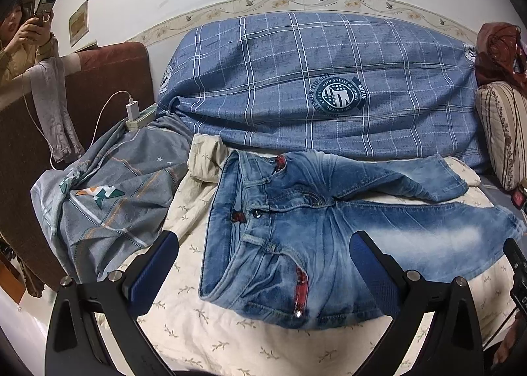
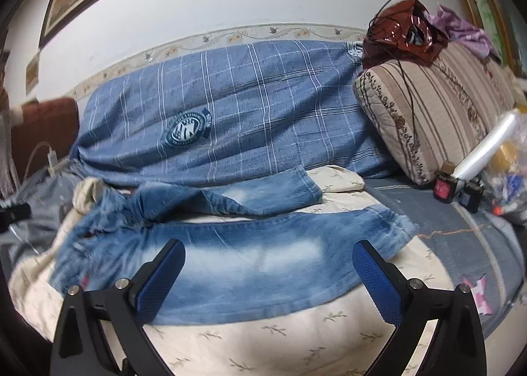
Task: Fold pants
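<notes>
Nearest, the left gripper (image 1: 263,269) and right gripper (image 2: 268,280) hang with blue pads spread wide, holding nothing. Beyond them the faded blue denim jeans (image 1: 296,231) lie flat on a cream leaf-print quilt (image 1: 204,343). Behind the jeans a blue checked duvet (image 1: 296,79) is heaped against the wall; beside them lies a grey patterned sheet (image 1: 108,204).

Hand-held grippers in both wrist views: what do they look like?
Left hand-held gripper and right hand-held gripper match: black angular plastic frames with triangular cut-outs, silver round bolts at the joints, and two fingers with blue dimpled rubber pads. No cables, sleeves or markings show.
</notes>
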Demonstrator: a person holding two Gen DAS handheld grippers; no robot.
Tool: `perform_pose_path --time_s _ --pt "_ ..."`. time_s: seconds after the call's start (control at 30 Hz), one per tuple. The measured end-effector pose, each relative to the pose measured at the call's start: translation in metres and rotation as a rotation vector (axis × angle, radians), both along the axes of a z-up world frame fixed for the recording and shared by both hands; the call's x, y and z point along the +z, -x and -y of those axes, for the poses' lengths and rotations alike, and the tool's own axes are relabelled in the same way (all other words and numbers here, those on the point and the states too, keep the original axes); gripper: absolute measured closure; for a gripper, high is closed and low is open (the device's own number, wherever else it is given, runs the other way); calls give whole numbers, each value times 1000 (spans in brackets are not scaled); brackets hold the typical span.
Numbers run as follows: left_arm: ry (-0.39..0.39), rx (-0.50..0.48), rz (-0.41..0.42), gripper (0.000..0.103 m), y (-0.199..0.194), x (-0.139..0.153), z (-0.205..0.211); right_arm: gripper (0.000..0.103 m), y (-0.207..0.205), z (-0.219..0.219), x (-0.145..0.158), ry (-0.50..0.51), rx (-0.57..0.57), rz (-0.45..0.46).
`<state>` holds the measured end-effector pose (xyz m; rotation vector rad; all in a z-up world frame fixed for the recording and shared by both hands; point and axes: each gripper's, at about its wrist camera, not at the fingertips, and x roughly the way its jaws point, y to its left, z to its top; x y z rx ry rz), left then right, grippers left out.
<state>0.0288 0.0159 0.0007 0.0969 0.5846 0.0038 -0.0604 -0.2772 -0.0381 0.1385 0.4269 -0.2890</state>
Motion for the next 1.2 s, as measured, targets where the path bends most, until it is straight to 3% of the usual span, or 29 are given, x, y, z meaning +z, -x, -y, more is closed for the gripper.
perform_pose_path --time_s 0.27,0.6,0.83,1.0,1.1,1.2 --pt "2 22 -4 0 -48 1 -5 0 -54 16 1 -52 35 -41" --pt "-2 58 -72 0 -141 -19 0 0 -168 76 11 -94 19 -99" --pt "4 65 -203 0 -242 -20 -30 0 -260 143 -6 -191 -47 -283" --pt "-22 68 -337 0 -316 -34 -56 0 -301 165 -23 -226 -84 -318" --pt "40 47 -441 0 -345 -49 -68 0 -324 167 -33 -207 -92 -355" --pt "92 50 -494 0 -363 -63 -73 0 -340 168 -44 -179 -96 -377"
